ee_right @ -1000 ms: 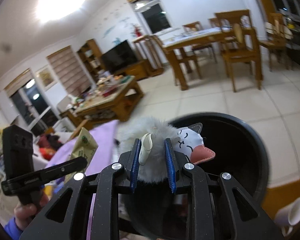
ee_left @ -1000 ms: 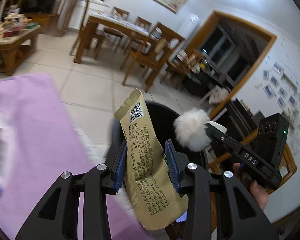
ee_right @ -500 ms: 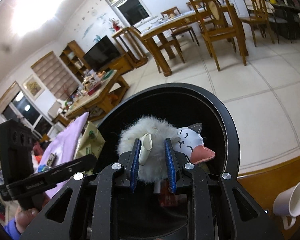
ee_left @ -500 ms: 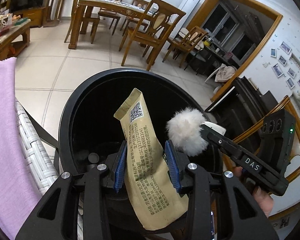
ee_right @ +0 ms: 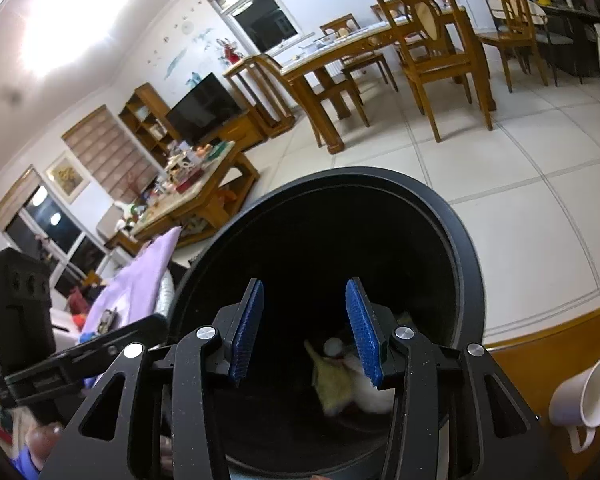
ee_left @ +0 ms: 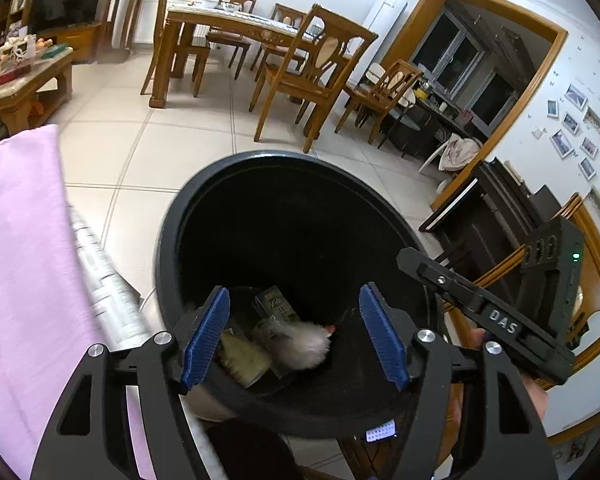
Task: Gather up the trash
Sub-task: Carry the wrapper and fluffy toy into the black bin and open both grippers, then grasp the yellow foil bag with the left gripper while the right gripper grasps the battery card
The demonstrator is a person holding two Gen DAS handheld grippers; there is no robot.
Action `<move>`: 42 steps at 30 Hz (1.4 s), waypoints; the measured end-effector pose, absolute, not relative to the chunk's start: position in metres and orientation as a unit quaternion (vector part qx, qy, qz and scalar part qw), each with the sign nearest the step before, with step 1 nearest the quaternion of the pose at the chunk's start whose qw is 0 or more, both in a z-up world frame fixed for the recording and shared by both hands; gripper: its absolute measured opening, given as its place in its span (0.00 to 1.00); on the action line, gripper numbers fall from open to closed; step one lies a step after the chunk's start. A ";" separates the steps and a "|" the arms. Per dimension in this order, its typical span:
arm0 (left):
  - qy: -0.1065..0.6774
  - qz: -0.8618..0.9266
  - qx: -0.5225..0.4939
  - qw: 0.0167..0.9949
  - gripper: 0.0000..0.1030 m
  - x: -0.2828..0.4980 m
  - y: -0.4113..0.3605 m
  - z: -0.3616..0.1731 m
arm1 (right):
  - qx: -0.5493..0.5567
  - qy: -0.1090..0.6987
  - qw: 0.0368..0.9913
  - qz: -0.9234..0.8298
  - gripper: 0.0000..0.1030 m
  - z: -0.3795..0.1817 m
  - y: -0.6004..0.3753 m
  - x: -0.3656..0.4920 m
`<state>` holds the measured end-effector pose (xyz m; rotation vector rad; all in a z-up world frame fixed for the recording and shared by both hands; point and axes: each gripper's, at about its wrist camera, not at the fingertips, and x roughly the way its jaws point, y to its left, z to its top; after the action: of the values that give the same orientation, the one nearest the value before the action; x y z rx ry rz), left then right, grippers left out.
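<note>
The trash now lies at the bottom of the black bin (ee_left: 284, 184): a gold wrapper (ee_left: 244, 354) and a fluffy white toy (ee_left: 306, 344) sit low in the centre of the left wrist view, between the blue pads, with a darker printed packet (ee_left: 274, 306) just behind them. In the right wrist view the same heap appears lower right of centre as a yellowish-green wrapper (ee_right: 332, 380) against pale fur (ee_right: 370, 394), blurred and partly behind the right pad.

The left gripper (ee_left: 294, 332) hangs over the bin's mouth with its jaws wide apart and nothing between them; they have just been opening. The right gripper (ee_right: 306, 330) is likewise spread and empty, its jaws also just opened. Both point down into the bin, which fits a release straight over the opening so the pieces drop inside rather than on the tiled floor (ee_left: 112, 148).

The bin's near rim is cut off by the gripper bodies in both views, and its depths are too dark to read. A pink cloth (ee_left: 24, 240) fills the left edge of the left view; a white mug (ee_right: 584, 396) lies at the right view's lower right corner. The hands are mostly hidden.
</note>
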<state>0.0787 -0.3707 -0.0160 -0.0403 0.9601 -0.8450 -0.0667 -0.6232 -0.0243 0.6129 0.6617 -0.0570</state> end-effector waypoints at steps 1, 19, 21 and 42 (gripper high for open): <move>0.445 -0.394 -0.022 0.804 0.66 0.077 -0.362 -0.012 | 0.294 0.319 0.901 -0.025 0.43 -0.019 -0.619 -0.066; 0.408 -0.252 -0.058 0.875 0.71 0.048 -0.130 0.025 | 0.236 0.324 0.900 0.172 0.53 0.050 -0.334 0.024; 0.406 -0.232 -0.064 0.882 0.71 0.044 -0.103 0.023 | 0.229 0.334 0.895 0.188 0.53 0.048 -0.305 0.033; 0.416 -0.188 -0.044 0.889 0.71 0.030 -0.029 -0.010 | 0.285 0.459 0.824 0.172 0.53 -0.029 -0.294 0.122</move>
<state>0.0297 -0.0293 -0.0102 -0.0920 0.8646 -0.3909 0.1218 -0.2939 -0.0289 0.6059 0.9751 0.3651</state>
